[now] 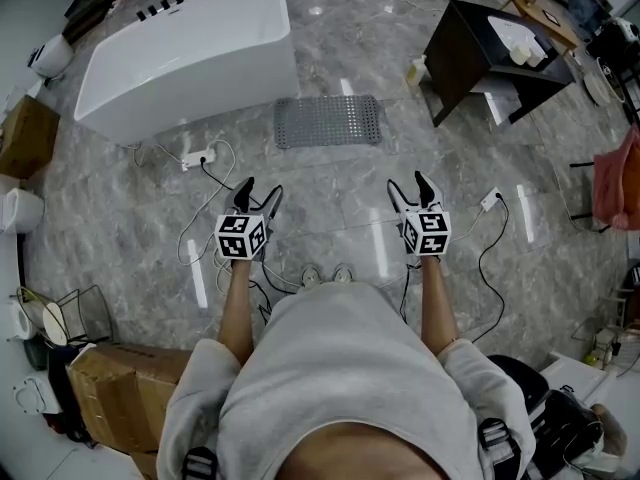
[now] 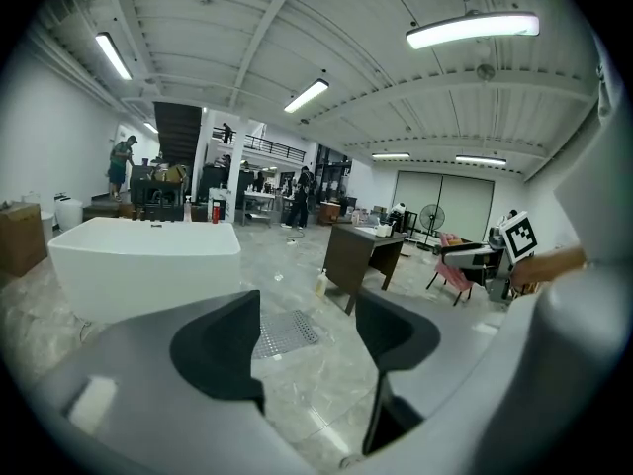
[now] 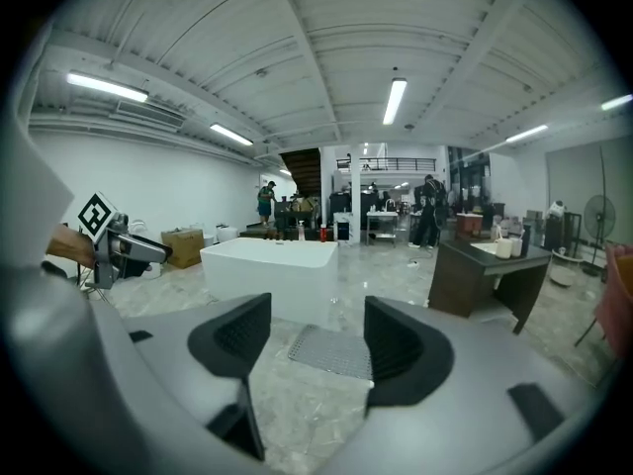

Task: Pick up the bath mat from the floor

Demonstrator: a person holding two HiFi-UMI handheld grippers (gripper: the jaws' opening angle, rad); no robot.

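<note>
Currently my left gripper [image 1: 260,190] and right gripper [image 1: 408,184] hang side by side above the marble floor [image 1: 330,218], jaws spread apart, with nothing between the pads. The bath mat [image 1: 328,121], grey and perforated, lies flat on the floor well ahead of both grippers, just beside the white bathtub [image 1: 190,53] and near the dark table [image 1: 480,53].

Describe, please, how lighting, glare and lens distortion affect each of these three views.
Head view: lights reflect as white streaks on the glossy grey marble floor, yet the grey perforated rectangular bath mat reads clearly. Left gripper view: fisheye bending, black corners, an overexposed ceiling strip light. Right gripper view: same bending, even light, the right tongs loom large.
</note>
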